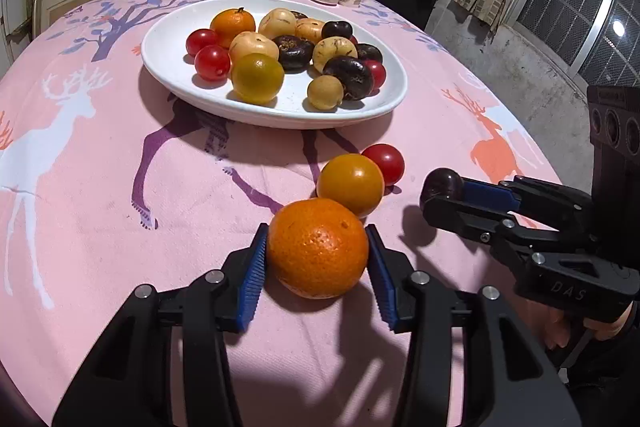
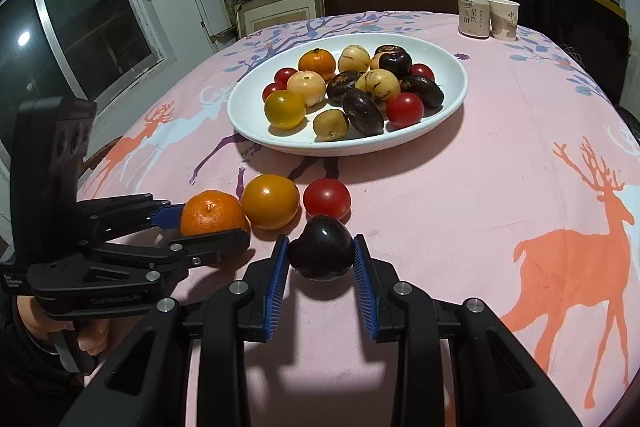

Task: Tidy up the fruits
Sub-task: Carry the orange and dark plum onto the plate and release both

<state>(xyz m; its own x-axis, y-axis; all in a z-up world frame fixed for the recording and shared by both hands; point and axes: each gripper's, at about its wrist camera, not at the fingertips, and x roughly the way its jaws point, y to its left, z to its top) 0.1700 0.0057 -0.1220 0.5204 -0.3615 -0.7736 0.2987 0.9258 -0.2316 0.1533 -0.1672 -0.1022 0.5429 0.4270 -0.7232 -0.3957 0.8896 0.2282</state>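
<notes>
Gripping the orange (image 1: 318, 247) snug between my left gripper (image 1: 316, 259) fingers, dark plum (image 2: 321, 253) pinched in my right gripper (image 2: 320, 263), both down on the tabletop (image 2: 480, 187). Just past them sit a yellow tomato (image 1: 351, 190) and red tomato (image 1: 386, 163), then the full white plate (image 1: 168, 63).

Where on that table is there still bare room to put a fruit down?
Bare cloth lies right of the plate, around the orange deer, and left of the plate over the white deer. It is crowded between plate and grippers, where the tangerine, yellow tomato and red tomato sit.
</notes>
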